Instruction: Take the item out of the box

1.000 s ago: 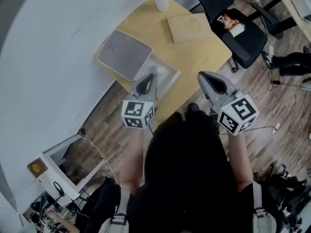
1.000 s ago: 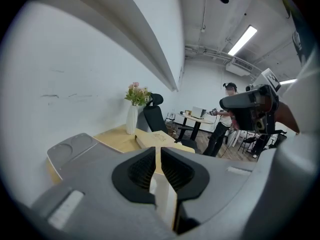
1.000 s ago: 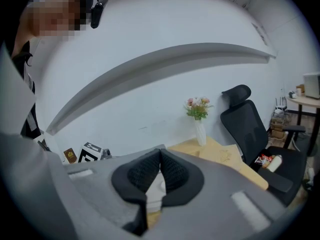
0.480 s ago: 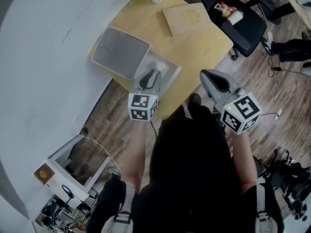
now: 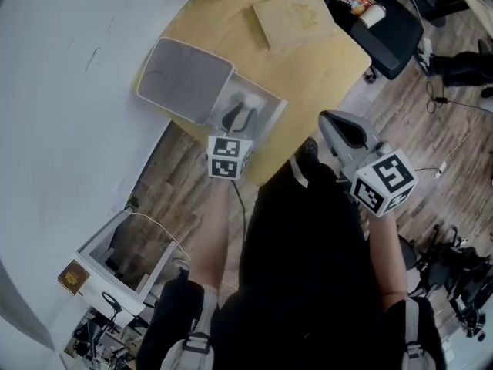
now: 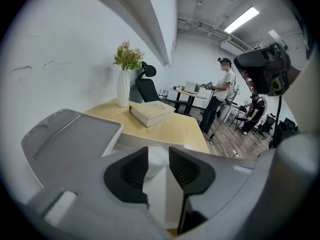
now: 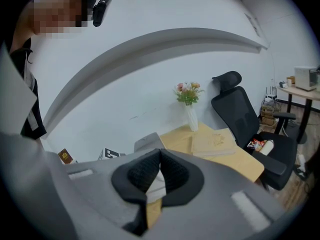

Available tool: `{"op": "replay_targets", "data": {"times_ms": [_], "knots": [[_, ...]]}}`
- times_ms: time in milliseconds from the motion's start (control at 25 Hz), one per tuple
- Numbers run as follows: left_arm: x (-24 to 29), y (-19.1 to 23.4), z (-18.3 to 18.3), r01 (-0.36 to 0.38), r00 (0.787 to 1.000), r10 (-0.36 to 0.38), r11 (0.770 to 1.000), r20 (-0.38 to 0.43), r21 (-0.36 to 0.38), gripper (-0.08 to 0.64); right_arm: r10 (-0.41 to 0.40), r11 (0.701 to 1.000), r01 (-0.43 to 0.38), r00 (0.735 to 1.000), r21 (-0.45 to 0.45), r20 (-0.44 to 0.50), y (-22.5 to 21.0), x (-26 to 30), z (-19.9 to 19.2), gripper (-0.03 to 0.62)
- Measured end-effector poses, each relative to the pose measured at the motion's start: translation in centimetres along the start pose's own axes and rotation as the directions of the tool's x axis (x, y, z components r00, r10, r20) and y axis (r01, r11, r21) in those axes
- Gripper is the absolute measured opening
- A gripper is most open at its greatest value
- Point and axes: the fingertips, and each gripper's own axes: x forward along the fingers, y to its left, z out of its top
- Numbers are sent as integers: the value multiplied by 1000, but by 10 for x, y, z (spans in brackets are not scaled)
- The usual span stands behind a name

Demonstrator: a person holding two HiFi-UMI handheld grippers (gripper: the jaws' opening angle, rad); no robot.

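An open white box (image 5: pixel 268 106) sits on the yellow table (image 5: pixel 316 68), and its grey lid (image 5: pixel 183 79) lies flat to the box's left. My left gripper (image 5: pixel 239 119) reaches down into the box with its jaws opening. A white rounded item (image 6: pixel 156 159) shows through the gap beyond the left gripper's pads (image 6: pixel 131 170), and they do not press on it. My right gripper (image 5: pixel 330 120) hangs off the table's near edge, above the floor. In the right gripper view its fingertips (image 7: pixel 150 170) meet, with nothing between them.
A tan book (image 5: pixel 293 18) lies at the far side of the table, beside a white vase of flowers (image 6: pixel 123 86). A black office chair (image 5: pixel 379 23) with snacks on its seat stands to the right. A white wall runs along the left. People stand in the background.
My left gripper has moved forward from the table's edge to over the box, and its jaws have parted. The right gripper has hardly moved.
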Motion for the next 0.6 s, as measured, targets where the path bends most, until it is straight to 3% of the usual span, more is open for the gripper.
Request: {"op": "replay_targets", "data": {"times_ms": [600], "knots": [[32, 1, -18, 49, 993, -34, 990, -113, 132, 227, -51, 998, 52, 998, 32, -23, -15, 1, -7, 3]]}}
